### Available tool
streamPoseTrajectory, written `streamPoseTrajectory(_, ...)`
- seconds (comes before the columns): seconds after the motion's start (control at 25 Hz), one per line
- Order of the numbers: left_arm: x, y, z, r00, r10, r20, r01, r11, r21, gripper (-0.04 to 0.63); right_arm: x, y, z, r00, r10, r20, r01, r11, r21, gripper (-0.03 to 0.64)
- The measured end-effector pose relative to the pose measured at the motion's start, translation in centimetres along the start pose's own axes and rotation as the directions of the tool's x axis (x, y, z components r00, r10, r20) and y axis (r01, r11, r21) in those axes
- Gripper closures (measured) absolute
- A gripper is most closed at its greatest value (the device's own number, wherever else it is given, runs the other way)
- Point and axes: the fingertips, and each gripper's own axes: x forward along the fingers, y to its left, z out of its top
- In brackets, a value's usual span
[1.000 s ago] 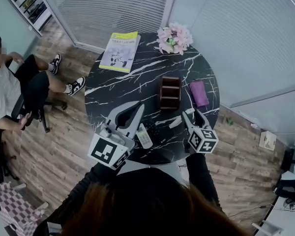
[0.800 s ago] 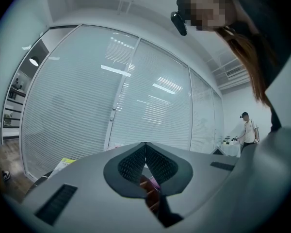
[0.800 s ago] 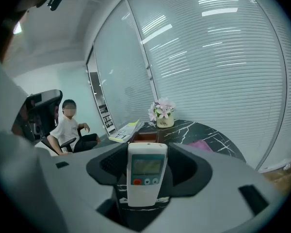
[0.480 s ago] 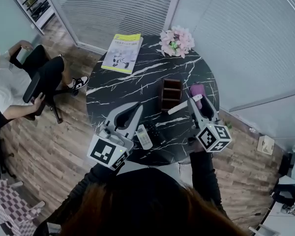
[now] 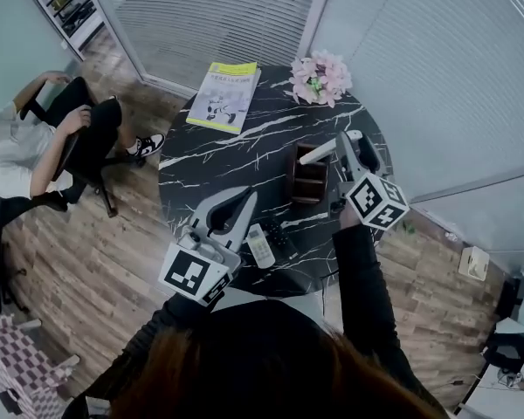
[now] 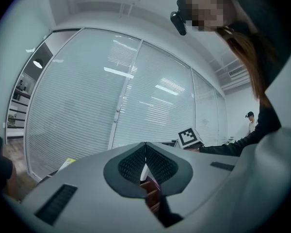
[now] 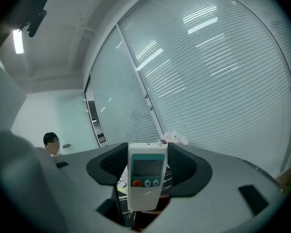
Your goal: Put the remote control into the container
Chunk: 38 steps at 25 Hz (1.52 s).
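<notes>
Left gripper view shows the left gripper (image 6: pixel 145 154) with its jaws pressed together on nothing. It sits where it did a second ago, nearest the person, with a white handset (image 5: pixel 260 245) and a black handset (image 5: pixel 278 236) lying on the counter (image 5: pixel 218 160) just right of the jaws. What changes is the right gripper (image 5: pixel 356 154): from low by the counter's near rim, it is now raised and carried forward. Its jaws clamp the white remote control (image 7: pixel 146 176), screen and buttons facing the camera. In the head view the remote juts left of those jaws, seemingly above the far end of the brown container (image 5: pixel 306 182). The carry looks nearly done; tipping the remote into a compartment and releasing it probably remains.
</notes>
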Motion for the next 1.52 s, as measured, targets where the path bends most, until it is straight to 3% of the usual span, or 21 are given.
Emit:
streamPoseTrajectory(0.2,-0.3,0.4,-0.1,1.000,0.010,-0.003,-0.010,1.000,0.001,0.586,2.2,-1.8,-1.4,0.999,-0.042,-0.012,0.043,0.998,0.050,0.356)
streamPoseTrajectory(0.44,-0.6,1.0,0.0,1.000,0.026,-0.005,-0.026,1.000,0.010,0.586,3.1,-3.5,-3.8,0.992,-0.103,-0.068,0.100,0.994,-0.046,0.356)
streamPoseTrajectory(0.84,-0.7,1.3,0.1,1.000,0.023,-0.016,-0.023,0.999,0.033,0.586,3.4,-2.5,-9.6,0.967,-0.146,-0.207,0.101,0.971,-0.217,0.356)
streamPoseTrajectory(0.96,-0.8,1.2,0.1,1.000,0.020,-0.016,-0.020,0.999,0.038,0.586,3.5,-2.4,-10.8,0.963,-0.151,-0.222,0.100,0.969,-0.225,0.356)
streamPoseTrajectory(1.52,-0.5,1.0,-0.2,1.000,0.016,-0.022,-0.015,0.999,0.035,0.586,4.7,-1.0,-11.5,0.963,-0.119,-0.243,0.038,0.949,-0.314,0.356)
